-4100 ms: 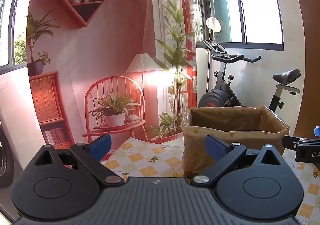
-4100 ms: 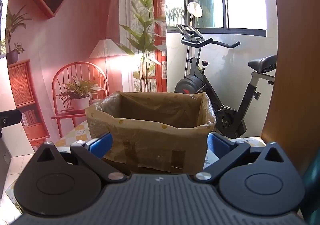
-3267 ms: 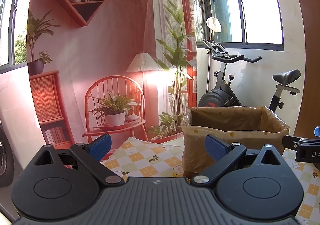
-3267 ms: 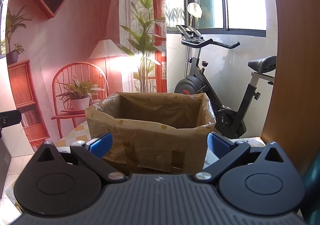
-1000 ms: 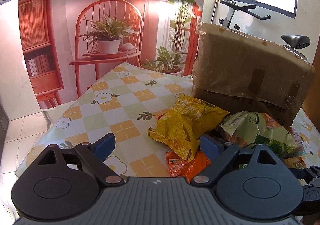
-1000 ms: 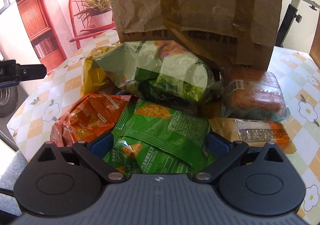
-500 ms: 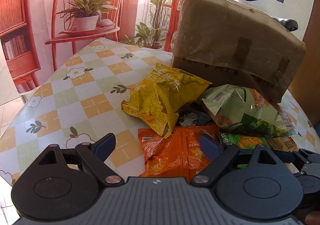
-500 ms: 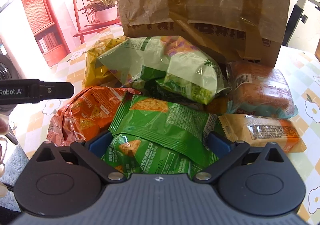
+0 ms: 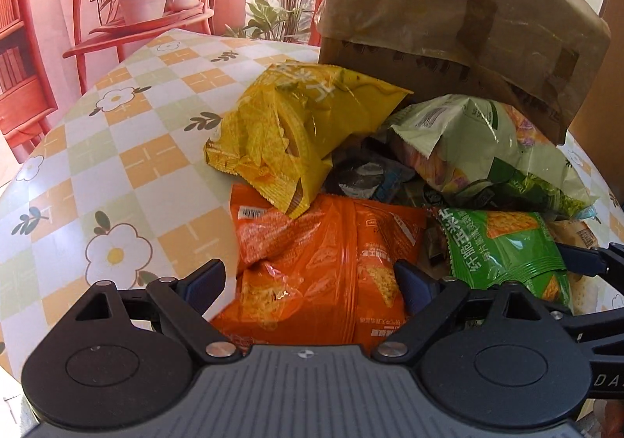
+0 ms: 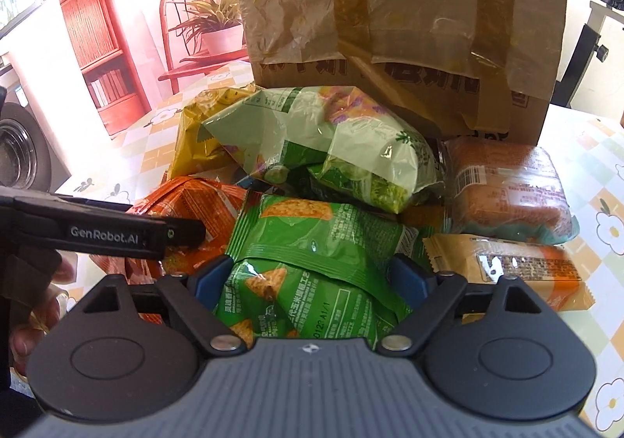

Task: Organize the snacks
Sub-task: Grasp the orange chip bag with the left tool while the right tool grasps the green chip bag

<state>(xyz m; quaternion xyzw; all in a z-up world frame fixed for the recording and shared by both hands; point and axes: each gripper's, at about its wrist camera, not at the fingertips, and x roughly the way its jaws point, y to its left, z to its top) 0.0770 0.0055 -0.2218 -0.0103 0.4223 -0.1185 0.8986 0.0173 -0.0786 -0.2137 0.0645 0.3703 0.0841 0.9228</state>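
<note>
A pile of snack bags lies in front of a brown cardboard box point(image 9: 448, 20), also in the right wrist view point(image 10: 397, 9). My left gripper point(image 9: 310, 284) is open, its fingers on either side of an orange bag point(image 9: 323, 262). My right gripper point(image 10: 312, 278) is open, its fingers on either side of a dark green bag point(image 10: 312, 258). A yellow bag point(image 9: 296, 126), a pale green bag point(image 10: 327, 141), a brown wrapped bun point(image 10: 503, 184) and an orange bar packet point(image 10: 514, 266) lie around them.
The table has a checked flower-print cloth point(image 9: 117, 165). The left gripper's finger point(image 10: 117, 235) reaches in from the left of the right wrist view, over the orange bag point(image 10: 187, 204). A red chair backdrop stands behind.
Both grippers have dropped from level with the box top down onto the snack pile and moved closer. The orange bag now lies between my left fingers, the dark green bag between my right.
</note>
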